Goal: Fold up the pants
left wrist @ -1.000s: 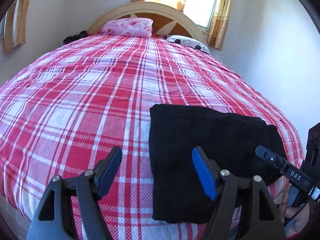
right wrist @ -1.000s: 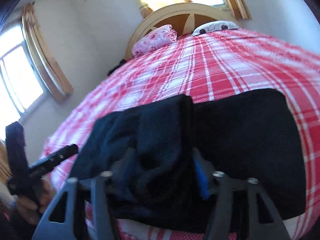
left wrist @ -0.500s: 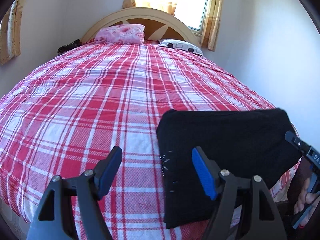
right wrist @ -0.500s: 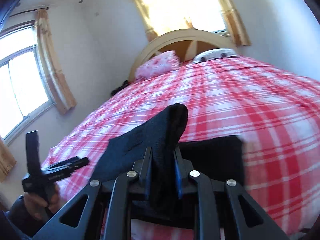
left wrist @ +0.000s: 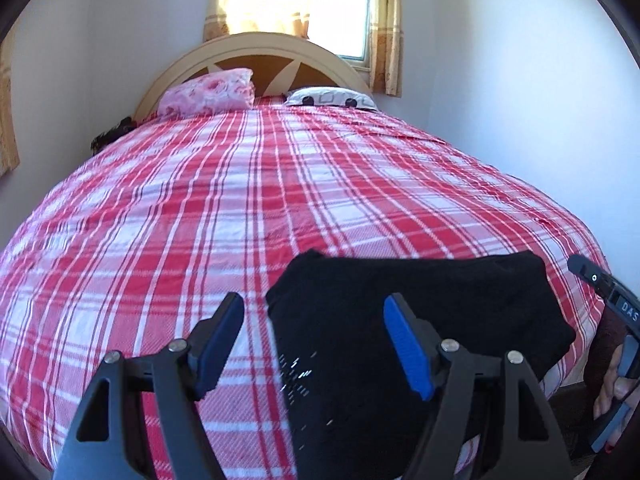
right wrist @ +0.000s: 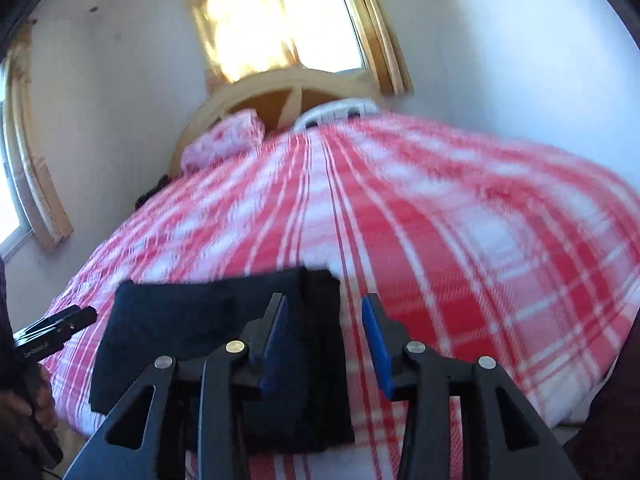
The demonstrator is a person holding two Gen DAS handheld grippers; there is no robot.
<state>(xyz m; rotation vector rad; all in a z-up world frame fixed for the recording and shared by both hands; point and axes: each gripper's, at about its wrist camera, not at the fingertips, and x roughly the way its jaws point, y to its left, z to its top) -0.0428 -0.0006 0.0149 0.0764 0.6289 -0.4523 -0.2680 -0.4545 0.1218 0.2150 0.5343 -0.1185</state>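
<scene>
Two views logged from my remote station.

Left wrist view:
- My left gripper [left wrist: 314, 340]: fingers [left wrist: 408, 346] spread wide and released, blue pads facing each other, nothing pressed between them. They hang above the near part of the bed.
- Black pants [left wrist: 420, 320]: folded into a compact, roughly rectangular bundle, lying flat on the near right part of the bed, close to its foot edge. The bundle's left edge shows between my left fingers but touches neither pad.
- Bed [left wrist: 240, 208]: red-and-white plaid cover, smooth.
- Pink floral pillow [left wrist: 208, 92] and white patterned pillow [left wrist: 332, 98]: side by side at the head, against the arched wooden headboard [left wrist: 256, 46].
- Window [left wrist: 340, 8] with yellow curtains, above the headboard.
- My right gripper [left wrist: 600, 284]: seen at the right edge, just beside the bundle's right corner, with the hand [left wrist: 616, 384] on its handle.

Right wrist view (bed blurred by motion):
- Right gripper [right wrist: 324, 340]: its jaws have just been opening; the fingers [right wrist: 376, 340] are now parted and released. The pants [right wrist: 180, 332] lie below and to the left; their right edge shows under the gap, pressed by neither pad.
- Left gripper [right wrist: 56, 328]: at the left edge, just off the bundle's far corner; from here I cannot tell its finger state.
- Plaid bed [right wrist: 460, 220], headboard [right wrist: 280, 92] and a second window [right wrist: 12, 200] on the left wall.
</scene>
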